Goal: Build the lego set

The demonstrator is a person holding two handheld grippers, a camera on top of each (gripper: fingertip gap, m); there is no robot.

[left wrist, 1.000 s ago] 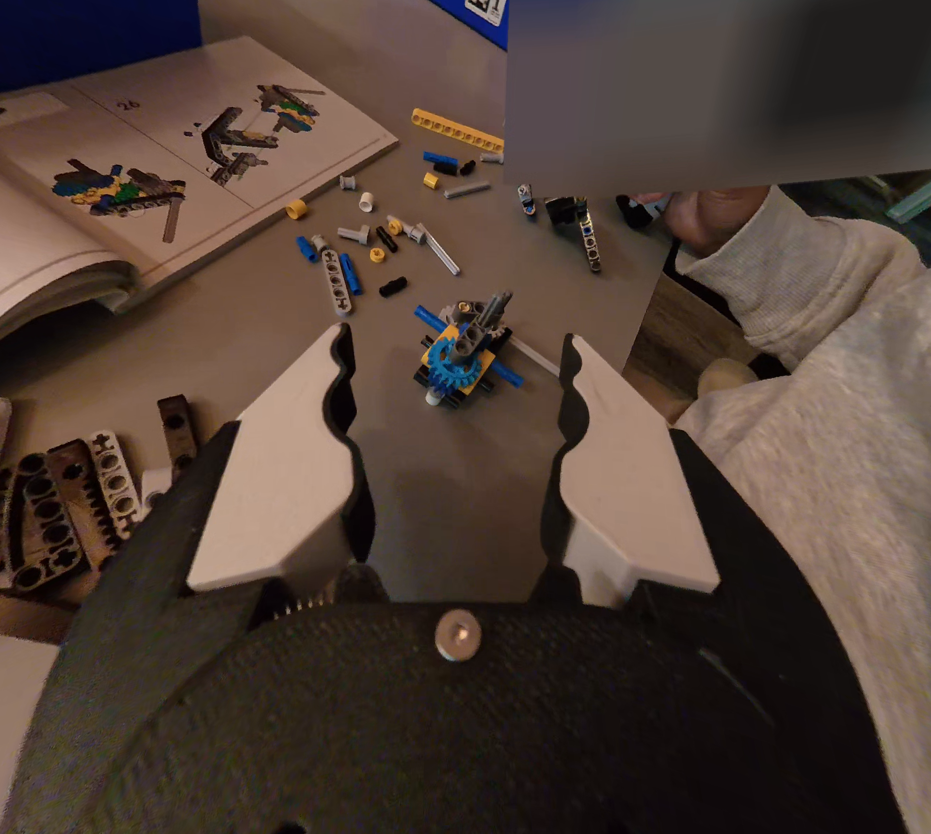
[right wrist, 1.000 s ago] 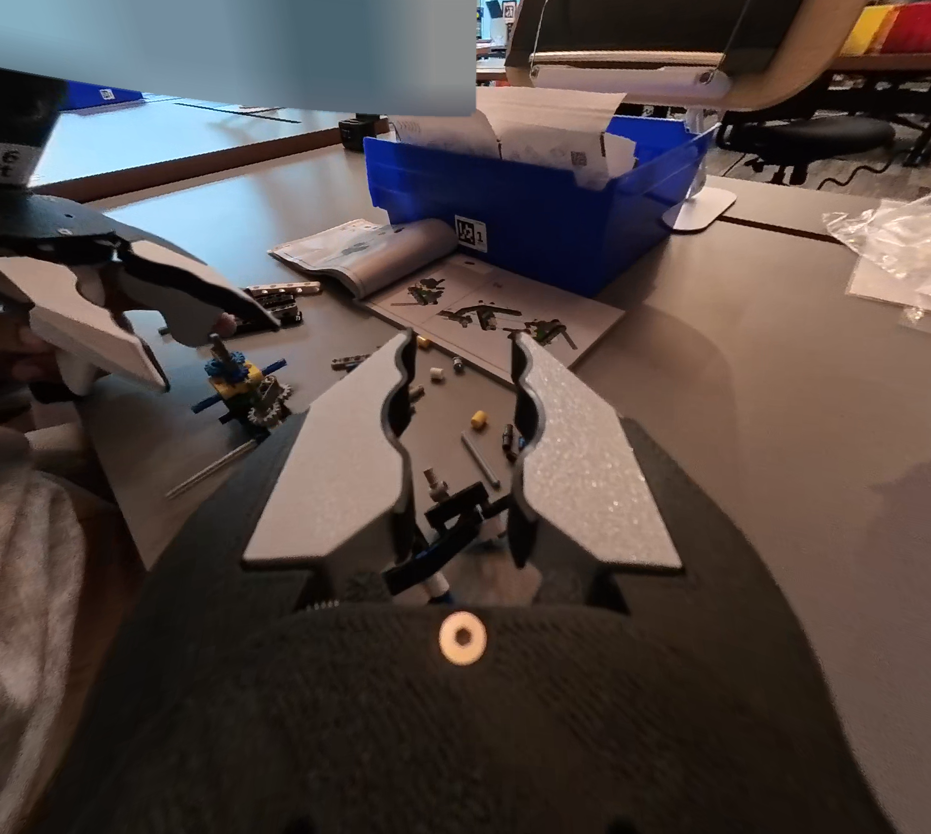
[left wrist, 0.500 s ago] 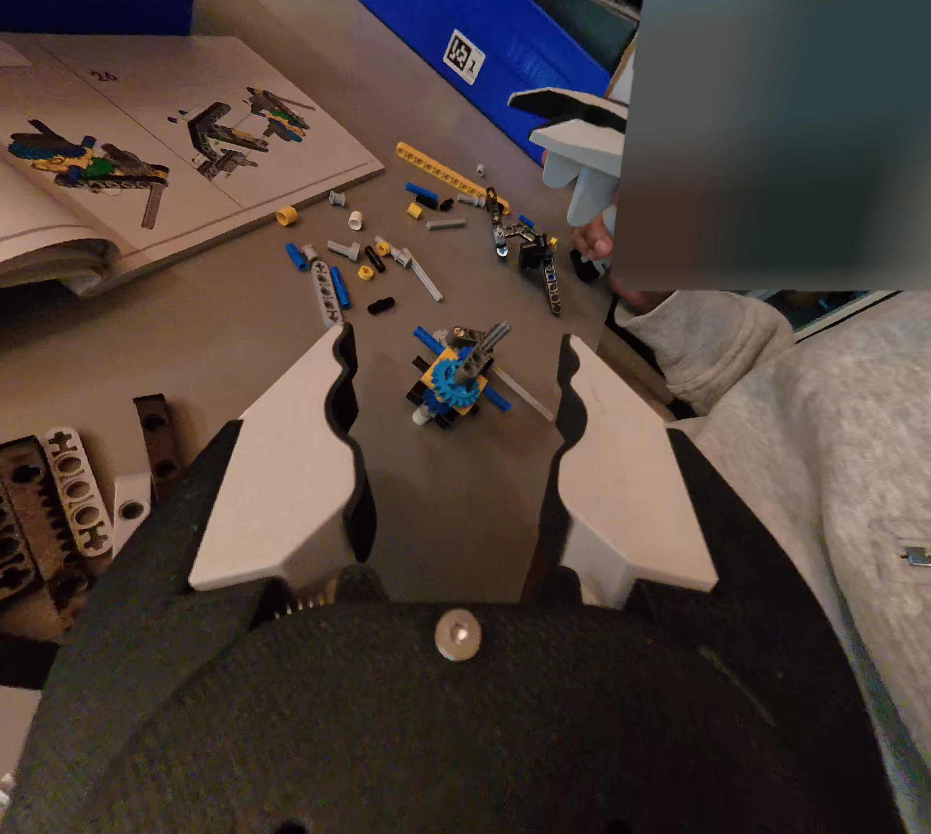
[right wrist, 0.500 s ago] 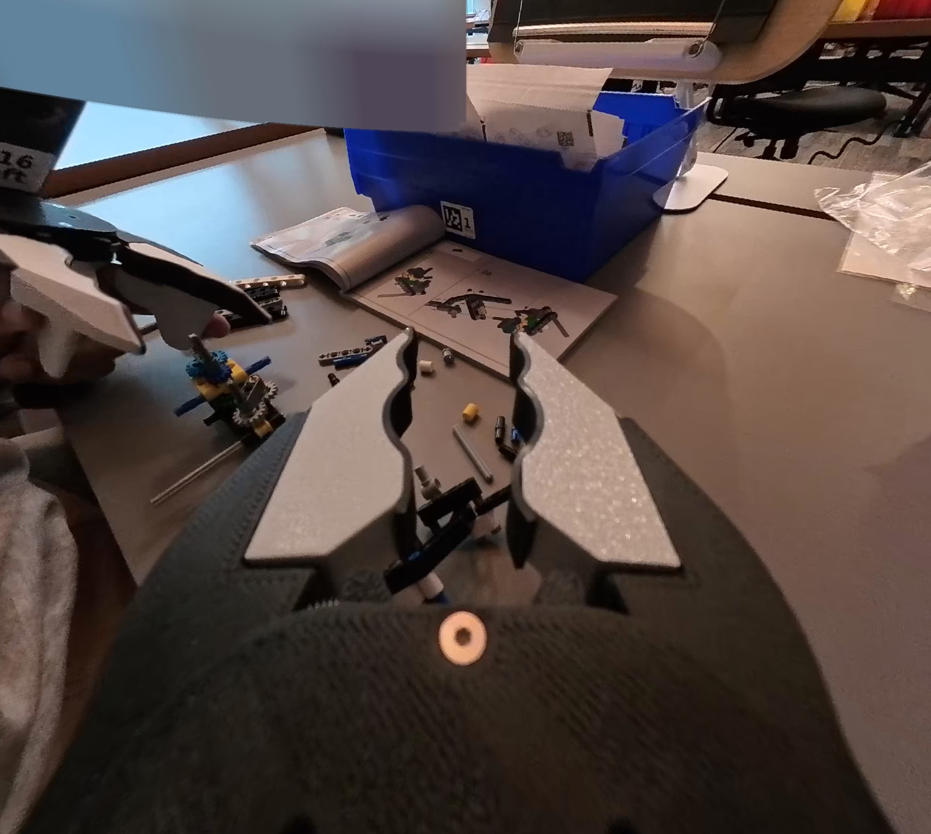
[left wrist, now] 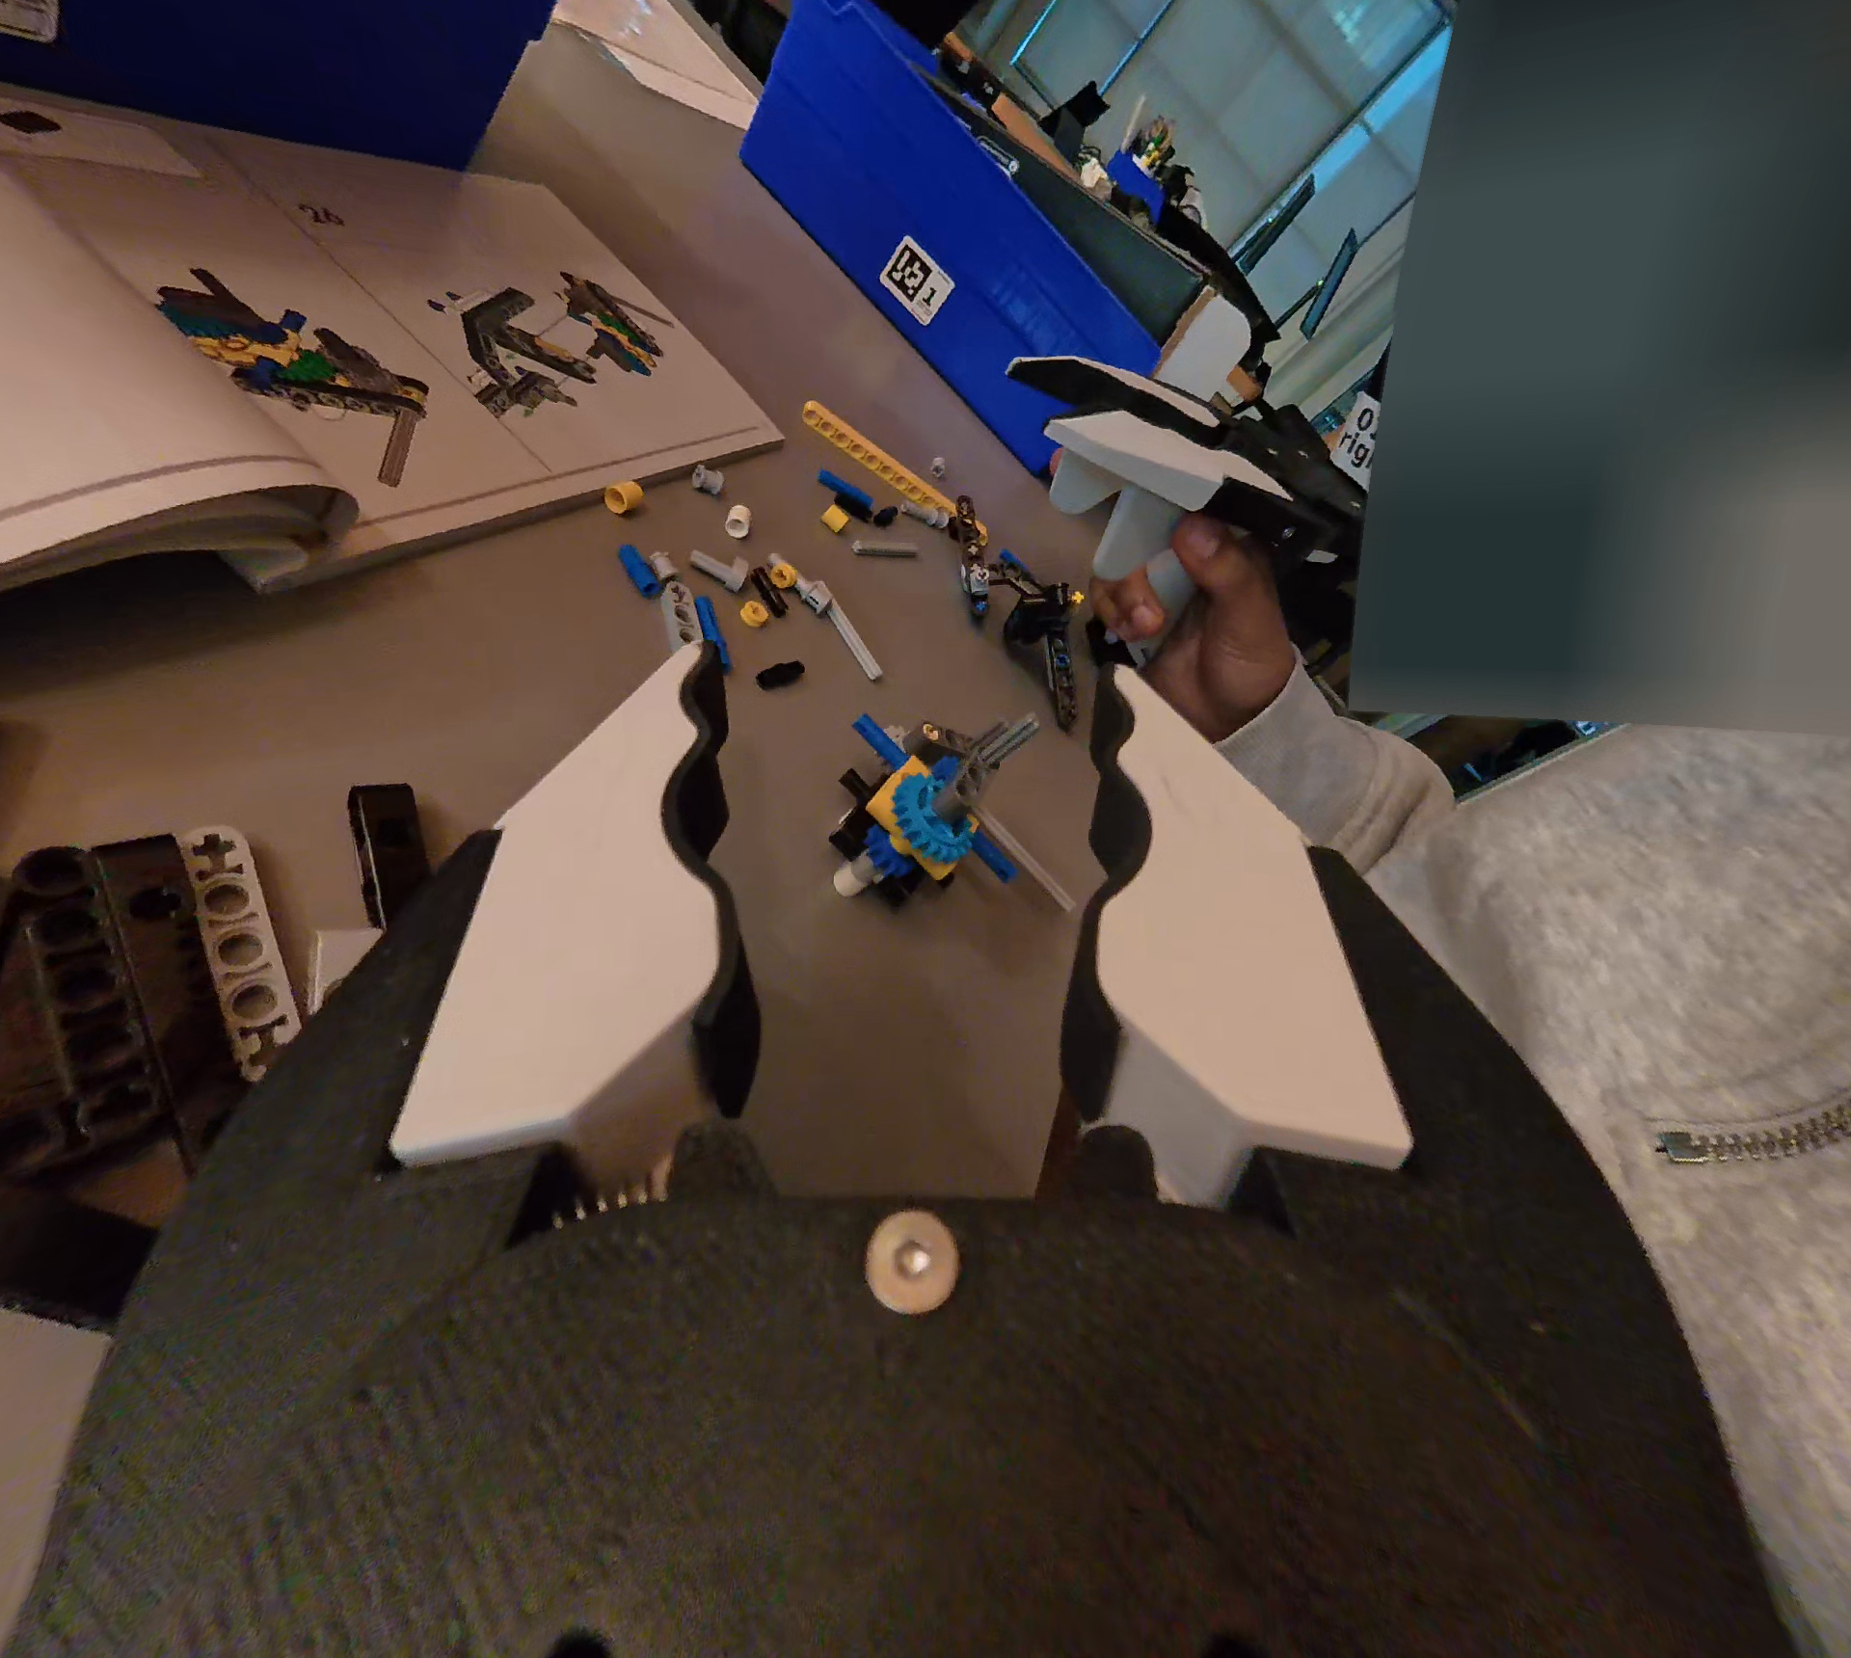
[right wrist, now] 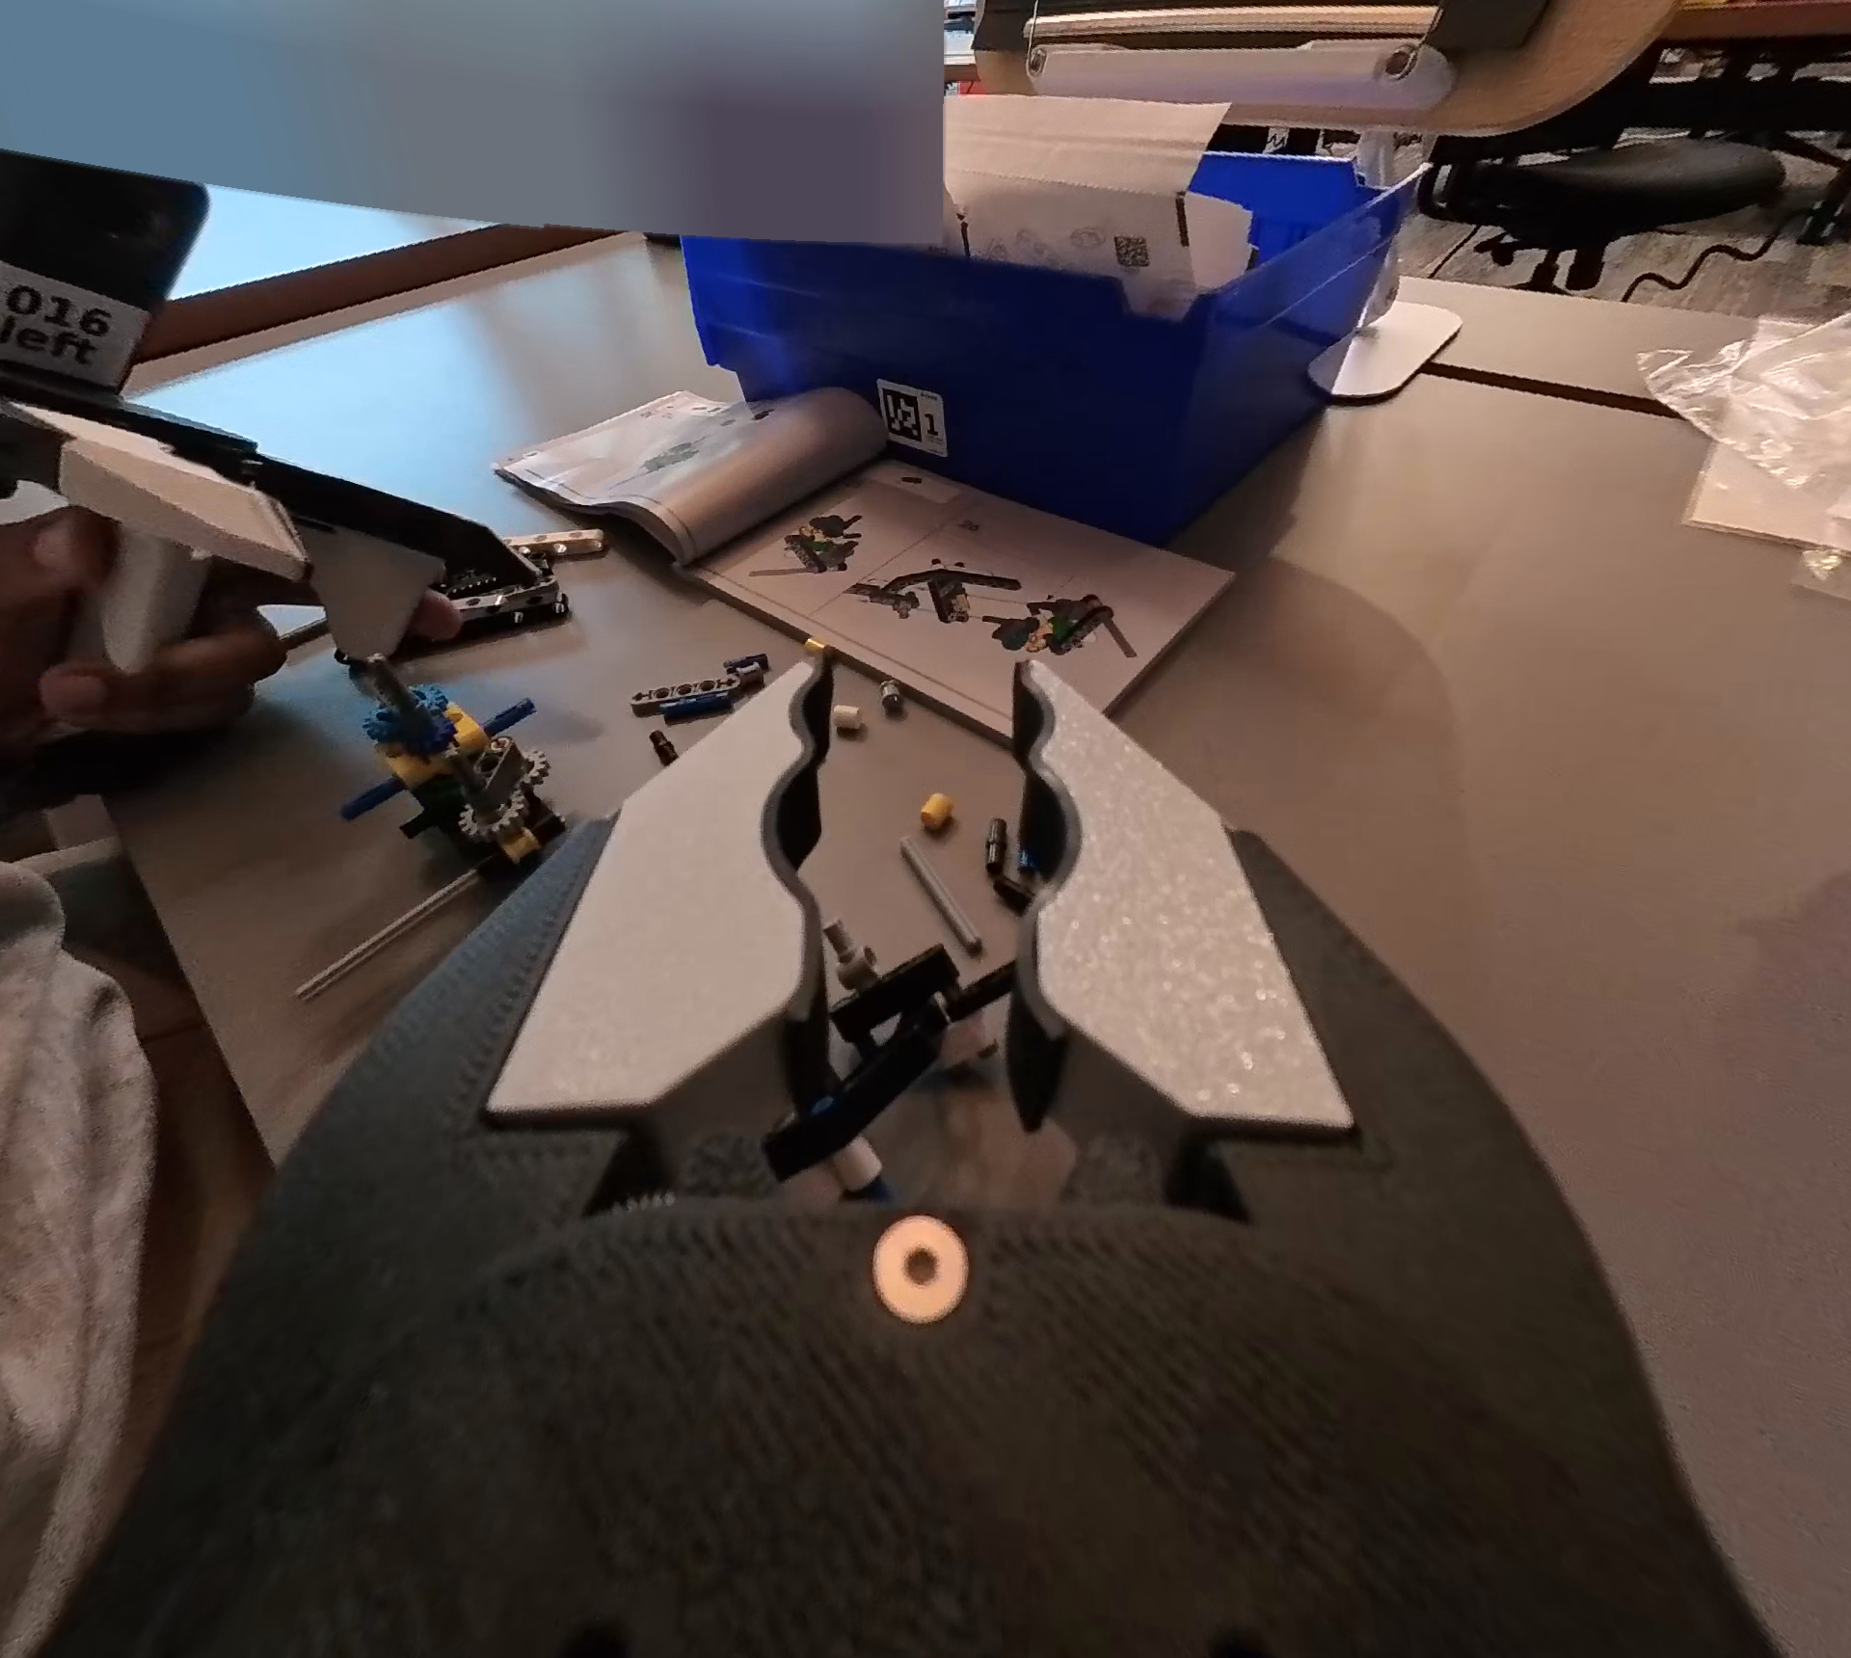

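A small lego assembly [left wrist: 921,819] with a blue gear, a yellow block and an upright grey axle stands on the grey table [left wrist: 300,709]. My left gripper [left wrist: 906,679] is open and empty, hovering above it with the assembly between the fingers. In the right wrist view the left gripper [right wrist: 381,638] sits just over the assembly's [right wrist: 451,769] axle. My right gripper [right wrist: 921,674] is open. A black lego sub-assembly [right wrist: 891,1039] shows between its fingers near their base. It also lies on the table in the left wrist view [left wrist: 1037,608], below the right gripper [left wrist: 1132,448].
An open instruction booklet [left wrist: 351,368] lies far left. Small loose pins, axles and a yellow beam [left wrist: 871,458] are scattered between booklet and assembly. Black and white beams [left wrist: 130,979] lie at the left. Blue bins [right wrist: 1052,368] stand behind. A thin grey rod [right wrist: 391,939] lies near the table edge. One gripper's finger ends stand about 15 cm off the other's.
The left wrist view has tilted up, bringing the right gripper and the hand holding it into sight. The left gripper stays over the assembly. The right gripper has barely moved.
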